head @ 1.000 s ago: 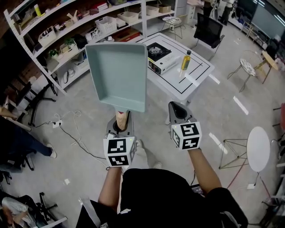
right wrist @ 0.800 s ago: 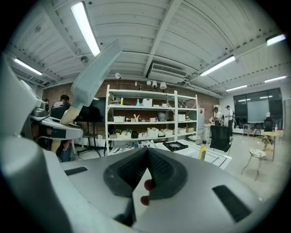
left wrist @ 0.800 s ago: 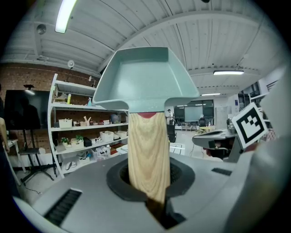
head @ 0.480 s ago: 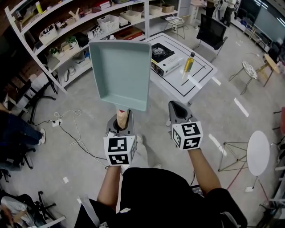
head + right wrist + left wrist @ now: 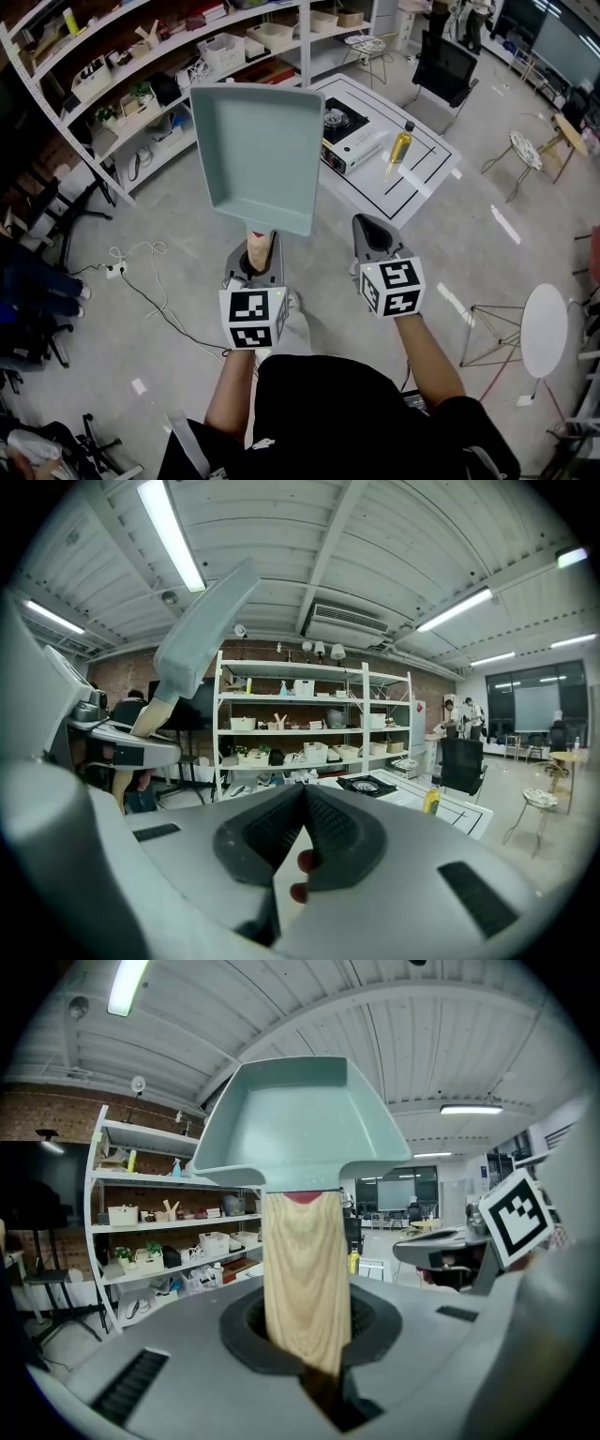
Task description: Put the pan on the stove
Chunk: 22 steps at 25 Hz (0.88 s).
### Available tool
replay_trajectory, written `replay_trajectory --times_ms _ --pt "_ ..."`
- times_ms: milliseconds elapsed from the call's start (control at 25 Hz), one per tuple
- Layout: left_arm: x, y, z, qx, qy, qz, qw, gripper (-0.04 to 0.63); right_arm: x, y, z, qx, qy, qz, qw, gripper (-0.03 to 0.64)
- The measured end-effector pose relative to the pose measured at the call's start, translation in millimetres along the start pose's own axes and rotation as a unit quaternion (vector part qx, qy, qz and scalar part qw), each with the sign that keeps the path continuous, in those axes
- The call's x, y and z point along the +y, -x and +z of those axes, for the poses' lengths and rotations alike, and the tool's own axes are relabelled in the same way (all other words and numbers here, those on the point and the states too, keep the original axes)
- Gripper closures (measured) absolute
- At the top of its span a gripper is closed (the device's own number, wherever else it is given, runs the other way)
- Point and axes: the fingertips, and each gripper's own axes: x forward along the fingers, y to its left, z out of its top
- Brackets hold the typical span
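Head view, left gripper point(image 5: 257, 268) forward, fingers clamped on pan point(image 5: 255, 150) handle, right gripper point(image 5: 369, 228) alongside, fingers together

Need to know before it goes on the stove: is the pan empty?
Empty. The pan shows a bare teal floor in the head view, nothing lying in it.

The head cam sits high and looks steeply down on the left gripper point(image 5: 255, 255) and right gripper point(image 5: 371, 230), w/ the floor far below. Each gripper cam rides close behind its own jaws and faces fwd, about level. All 3 views share the shelf point(image 5: 141, 89). Head and right gripper views share the stove point(image 5: 339, 117). The right gripper view also shows the pan point(image 5: 202, 621) at its left.
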Motion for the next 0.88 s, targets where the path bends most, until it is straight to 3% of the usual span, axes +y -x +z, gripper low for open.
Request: replay_trajectory --times_ms 880 --pt "96.5 -158.5 42.9 0.011 0.009 -0.021 0.9997 0.548 -45.8 -177.7 52.9 0.011 0.003 -0.017 1.000 0.615"
